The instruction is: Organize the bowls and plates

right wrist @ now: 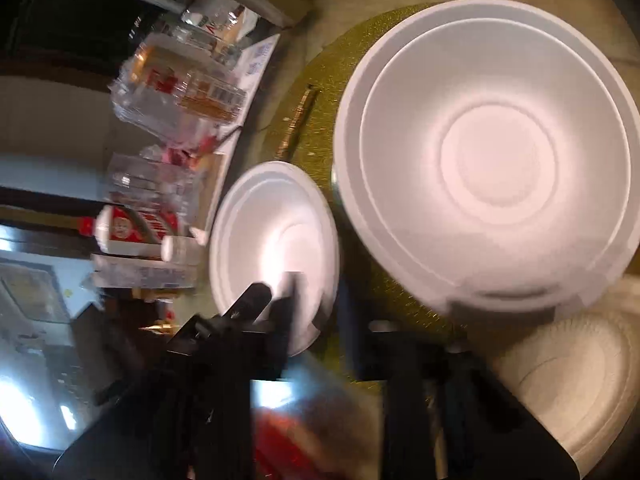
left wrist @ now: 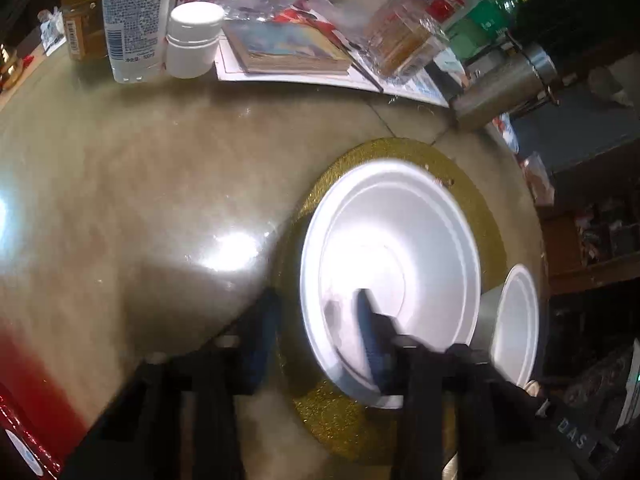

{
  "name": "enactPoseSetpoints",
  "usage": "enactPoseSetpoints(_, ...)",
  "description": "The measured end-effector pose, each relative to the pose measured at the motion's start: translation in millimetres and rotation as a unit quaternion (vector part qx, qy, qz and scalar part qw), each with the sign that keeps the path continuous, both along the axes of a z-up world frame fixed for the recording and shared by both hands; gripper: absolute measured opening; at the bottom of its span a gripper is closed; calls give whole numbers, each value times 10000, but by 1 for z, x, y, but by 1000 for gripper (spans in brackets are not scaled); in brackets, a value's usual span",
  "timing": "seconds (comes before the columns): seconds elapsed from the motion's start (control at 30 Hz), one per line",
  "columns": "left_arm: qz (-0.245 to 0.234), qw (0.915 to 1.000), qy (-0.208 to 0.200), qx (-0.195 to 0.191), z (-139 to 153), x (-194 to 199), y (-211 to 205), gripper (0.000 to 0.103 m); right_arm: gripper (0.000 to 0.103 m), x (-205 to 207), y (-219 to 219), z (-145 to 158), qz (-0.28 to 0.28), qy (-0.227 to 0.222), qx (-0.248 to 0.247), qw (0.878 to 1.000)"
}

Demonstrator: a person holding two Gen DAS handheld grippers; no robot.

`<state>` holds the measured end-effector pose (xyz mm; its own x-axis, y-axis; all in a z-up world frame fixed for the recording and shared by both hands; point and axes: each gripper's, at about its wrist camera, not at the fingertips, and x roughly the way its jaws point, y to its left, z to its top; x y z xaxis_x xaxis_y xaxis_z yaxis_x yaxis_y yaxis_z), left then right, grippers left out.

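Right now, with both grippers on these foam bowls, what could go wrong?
The left gripper straddles the large bowl's thin rim; squeezing could crack the foam. The right gripper carries the small bowl tilted, so it could slip out. Bottles and a clear box crowd the table's far side, so a wide swing might topple them.

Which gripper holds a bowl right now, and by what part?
Left gripper straddles the large bowl's near rim. Right gripper straddles the small bowl's rim; grip unclear.

Bare tabletop (left wrist: pixel 132 184) left — open passage, bottles (left wrist: pixel 132 20) and books (left wrist: pixel 288 46) crowding far edge.
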<state>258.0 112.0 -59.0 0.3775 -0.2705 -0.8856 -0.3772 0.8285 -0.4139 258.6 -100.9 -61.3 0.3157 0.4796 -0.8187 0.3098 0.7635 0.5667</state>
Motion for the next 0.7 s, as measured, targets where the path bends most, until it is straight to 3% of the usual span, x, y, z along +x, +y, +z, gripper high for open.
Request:
enactPoseSetpoints(0.2, -108, 9998, 0, 186, 1, -5, -3, 11, 7, -4, 4, 2, 143, -170, -259, 9994)
enactPoseSetpoints(0.37, -109, 9993, -223, 274, 21, -20, 0, 11, 7, -15, 9, 18, 249, -442, -230, 9984)
enactPoseSetpoints(0.7, 19, 9943, -874, 606, 64, -86, 9, 11, 7, -76, 17, 53, 480, -1105, 100, 9927)
